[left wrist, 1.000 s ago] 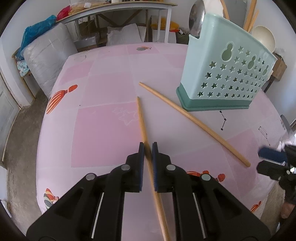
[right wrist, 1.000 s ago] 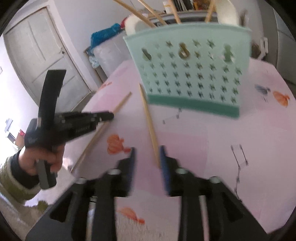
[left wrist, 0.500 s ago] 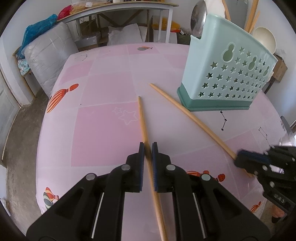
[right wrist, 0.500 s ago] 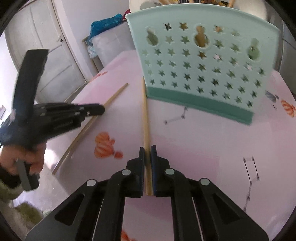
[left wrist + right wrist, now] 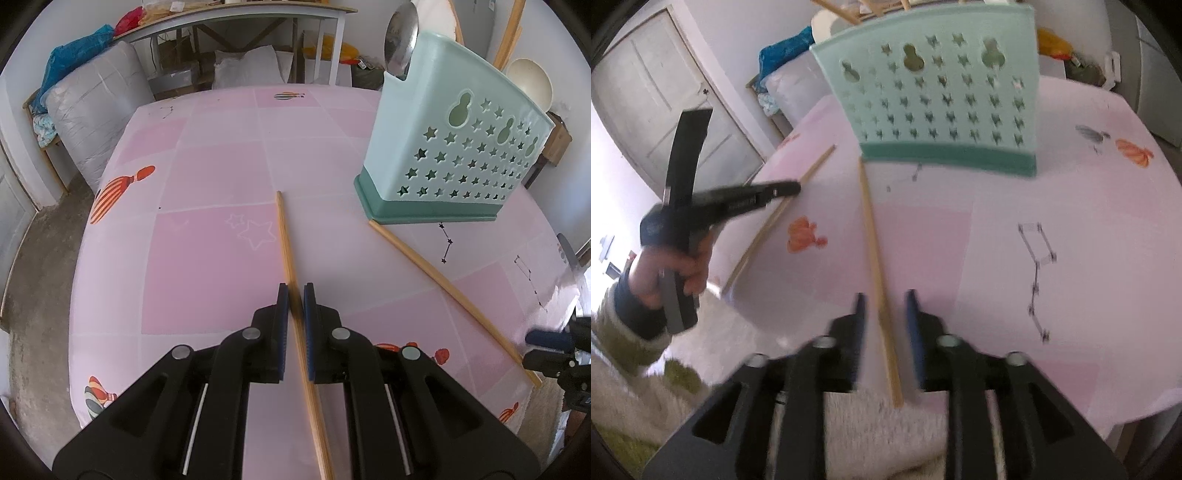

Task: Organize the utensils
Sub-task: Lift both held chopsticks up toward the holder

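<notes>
Two chopsticks lie on the pink table (image 5: 207, 258), both in front of the caddy (image 5: 450, 155), the mint star-punched holder that already carries a spoon and several sticks. Left gripper (image 5: 293, 306): fingers pressed together, pinching the first chopstick (image 5: 286, 243) partway along its length; that stick points away across the cloth, well left of the caddy, its far tip apart from the caddy's base. Right gripper (image 5: 884, 314): jaws opening, second chopstick (image 5: 873, 240) between them but pads clear of it on both sides, so no grip. That stick runs from the caddy's near bottom corner, tip touching or just beside the base, out to the table edge, where its near end overhangs. View here is motion-blurred. Step in hand, as I read it: picking up the loose chopsticks for the caddy; left one secured, right one not. Next move calls for the right jaws to close squarely on the stick, then both to lift, tip upright and drop into the caddy's open top.
</notes>
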`<state>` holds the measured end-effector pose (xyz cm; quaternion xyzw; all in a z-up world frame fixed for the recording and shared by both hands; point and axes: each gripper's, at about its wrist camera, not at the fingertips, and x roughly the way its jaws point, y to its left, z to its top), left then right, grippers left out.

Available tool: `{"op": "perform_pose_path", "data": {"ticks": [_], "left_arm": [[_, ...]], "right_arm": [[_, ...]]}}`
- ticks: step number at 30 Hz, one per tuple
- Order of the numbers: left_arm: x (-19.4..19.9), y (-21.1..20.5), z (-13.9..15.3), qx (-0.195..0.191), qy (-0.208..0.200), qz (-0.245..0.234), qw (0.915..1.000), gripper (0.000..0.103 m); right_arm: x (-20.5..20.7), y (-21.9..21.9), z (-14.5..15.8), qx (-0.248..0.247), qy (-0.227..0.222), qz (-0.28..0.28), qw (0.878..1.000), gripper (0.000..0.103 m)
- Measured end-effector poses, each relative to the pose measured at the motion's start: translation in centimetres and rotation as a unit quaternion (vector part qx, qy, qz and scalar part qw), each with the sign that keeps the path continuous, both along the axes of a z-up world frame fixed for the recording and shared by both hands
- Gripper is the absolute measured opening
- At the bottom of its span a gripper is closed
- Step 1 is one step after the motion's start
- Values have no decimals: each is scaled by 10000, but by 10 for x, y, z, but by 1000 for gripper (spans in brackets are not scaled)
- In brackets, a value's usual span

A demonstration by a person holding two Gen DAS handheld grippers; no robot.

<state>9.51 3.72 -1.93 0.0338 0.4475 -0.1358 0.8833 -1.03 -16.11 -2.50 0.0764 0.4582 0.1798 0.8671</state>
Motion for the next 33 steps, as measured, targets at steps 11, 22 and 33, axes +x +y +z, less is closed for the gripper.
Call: {"op": "perform_pose_path", "data": {"ticks": [11, 22, 33], "left_arm": [[-14, -6, 0, -11, 43, -173, 9998, 6], [-43, -30, 4, 17, 310, -834, 9960, 6], [-4, -41, 5, 222, 183, -811, 9963, 7]], "right_arm": [[59, 46, -6, -480, -320, 184, 9982, 19], [12, -9, -8, -254, 48, -682, 9973, 7], [16, -28, -12, -202, 57, -941, 9953, 8]]}}
